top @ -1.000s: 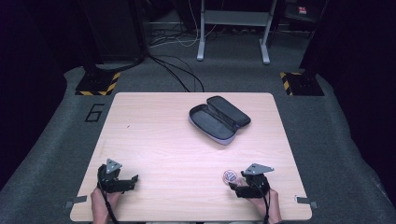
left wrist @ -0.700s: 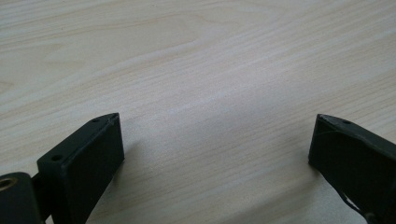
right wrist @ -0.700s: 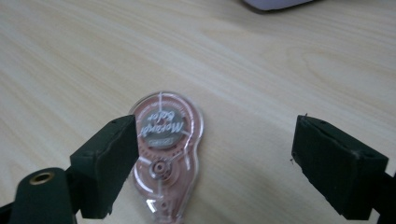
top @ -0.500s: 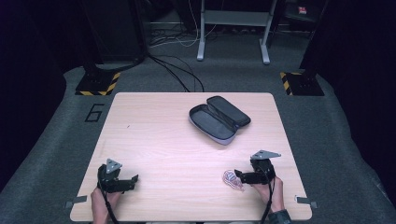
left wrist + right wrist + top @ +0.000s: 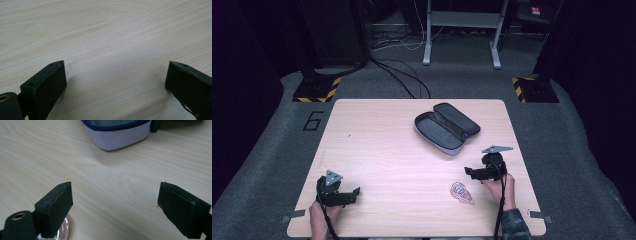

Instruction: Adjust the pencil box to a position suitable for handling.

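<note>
**Two tongs spread wide, case open at the far middle of the bench**

Two things lie on the pale wooden bench [image 5: 377, 150], and the landmark for all of them is the open zip case [image 5: 447, 127]. It sits toward the far side of the bench, a little right of the middle, its two halves spread flat and its dark lining showing; in the right gripper view its pale outer wall with a dark blue zip edge [image 5: 117, 135] lies just ahead of the jaws.

The second thing is a small round, reddish-patterned object [image 5: 461, 192], well nearer the person than the case and slightly to its right. What it is cannot be told. In the right gripper view its shiny rim [image 5: 63, 230] peeks out beside the left jaw at the bottom edge.

The right tongs [image 5: 473, 173] are held between the case and that small object, just right of the object, with a grey three-cornered plate on top. Their jaws stand wide apart with bare wood between them [image 5: 115, 202].

The left tongs [image 5: 349, 196] sit well to the left of the case, near the person's edge of the bench. Their jaws are likewise spread wide over bare wood [image 5: 115, 80], gripping nothing.

A hand [image 5: 499, 187] grips the right tool from below.
</note>
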Demonstrator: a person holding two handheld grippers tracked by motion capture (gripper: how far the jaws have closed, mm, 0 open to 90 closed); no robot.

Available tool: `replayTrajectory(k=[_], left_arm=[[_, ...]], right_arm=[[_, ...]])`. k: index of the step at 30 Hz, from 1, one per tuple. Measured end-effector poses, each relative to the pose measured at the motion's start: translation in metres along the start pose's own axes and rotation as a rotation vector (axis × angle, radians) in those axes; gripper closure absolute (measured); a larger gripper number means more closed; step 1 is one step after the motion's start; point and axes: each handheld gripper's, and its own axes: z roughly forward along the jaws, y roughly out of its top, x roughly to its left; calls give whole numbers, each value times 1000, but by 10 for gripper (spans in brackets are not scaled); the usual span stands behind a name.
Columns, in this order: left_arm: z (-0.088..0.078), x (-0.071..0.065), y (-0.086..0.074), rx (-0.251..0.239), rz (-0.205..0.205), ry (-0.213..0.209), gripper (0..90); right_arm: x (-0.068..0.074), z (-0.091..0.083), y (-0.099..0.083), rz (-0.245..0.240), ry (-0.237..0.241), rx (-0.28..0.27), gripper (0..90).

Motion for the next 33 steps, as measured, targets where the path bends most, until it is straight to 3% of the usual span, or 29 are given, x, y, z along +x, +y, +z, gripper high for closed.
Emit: replayTrajectory(k=[10, 25, 33], left_arm=[[-1, 1, 0, 13, 3, -9, 36], [-1, 1, 0, 13, 3, -9, 36], [0, 0, 0, 3, 1, -5, 36]], right_arm=[[-11, 14, 27, 14, -7, -10, 80], [-25, 43, 59, 95, 18, -18, 123], [-32, 56, 74, 141, 5, -13, 162]])
